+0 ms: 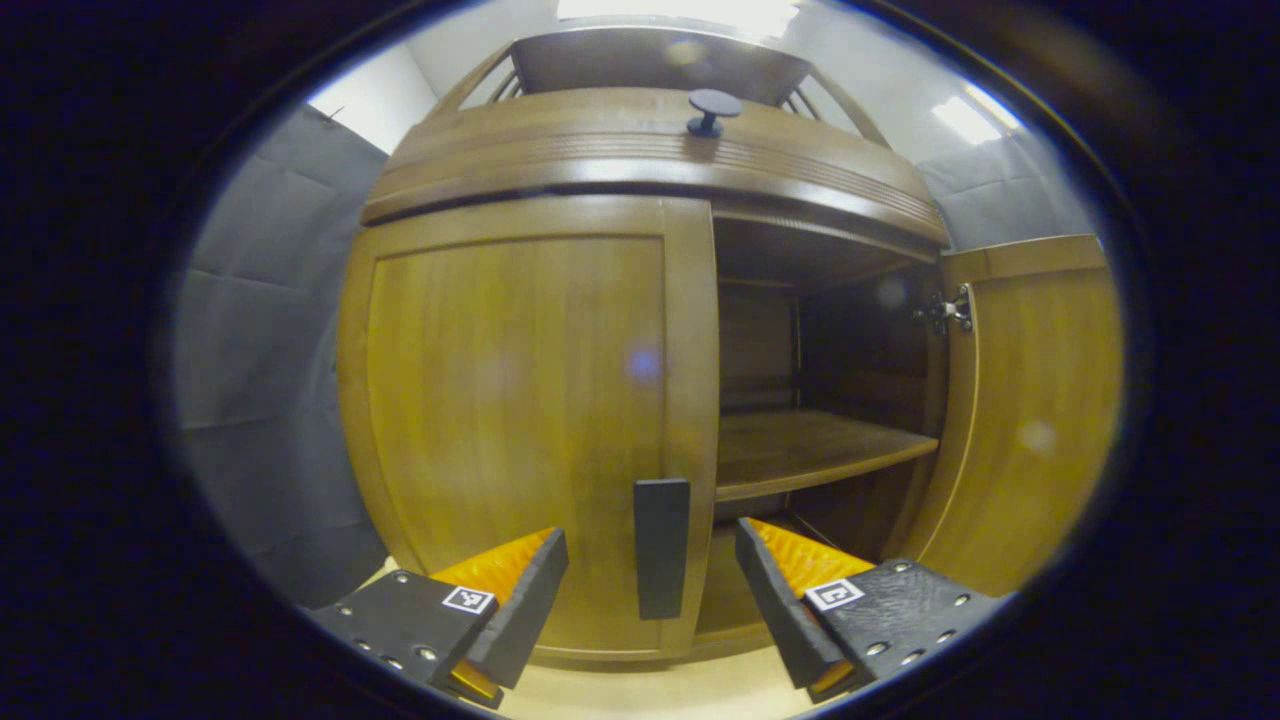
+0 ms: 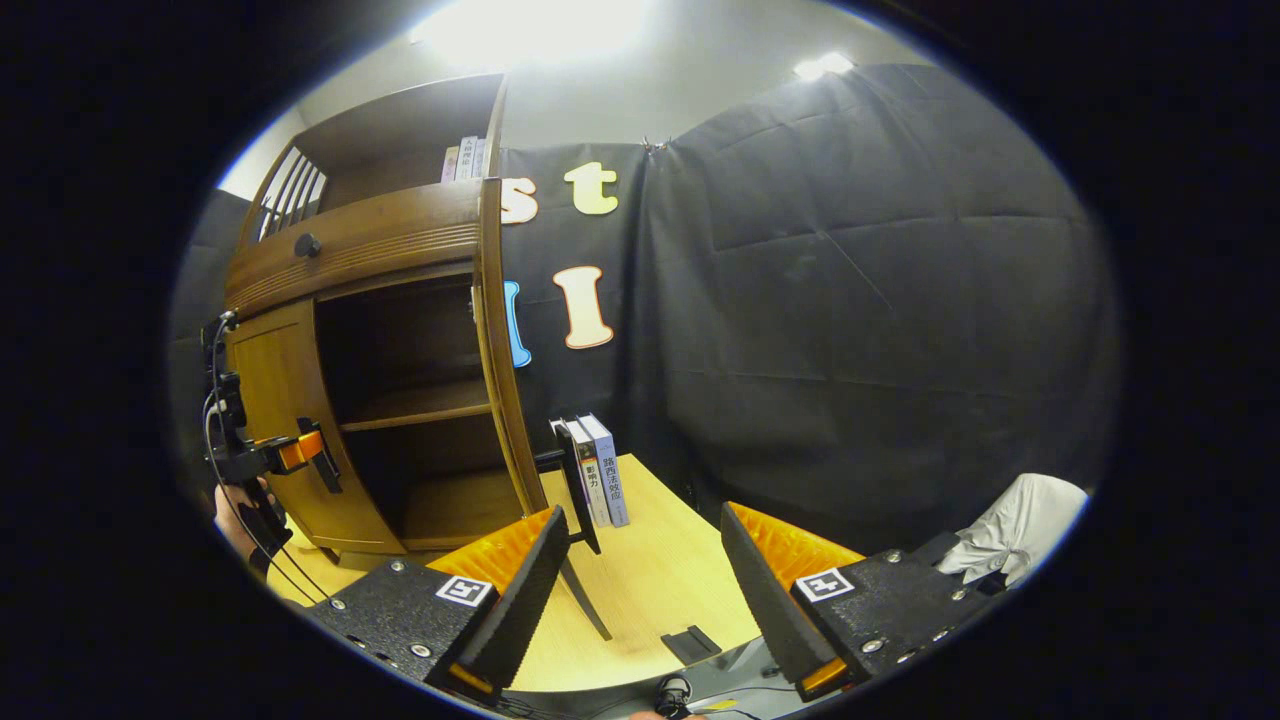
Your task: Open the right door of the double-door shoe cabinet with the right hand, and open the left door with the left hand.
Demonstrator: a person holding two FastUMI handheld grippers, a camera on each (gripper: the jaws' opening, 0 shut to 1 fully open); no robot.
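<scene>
The right door point(image 1: 1030, 400) stands swung open; the left door point(image 1: 510, 420) is shut. The left tool point(image 1: 652, 590), fingers apart, frames its dark vertical handle point(image 1: 661, 548). That rigid wooden door should swing easily if pinched there. The right tool point(image 2: 640, 590) hangs open, clear.

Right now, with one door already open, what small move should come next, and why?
Probably ease the left gripper forward and close its fingers on the handle. The right door is swung open, the left door is shut, and the handle sits between the open fingers.
</scene>
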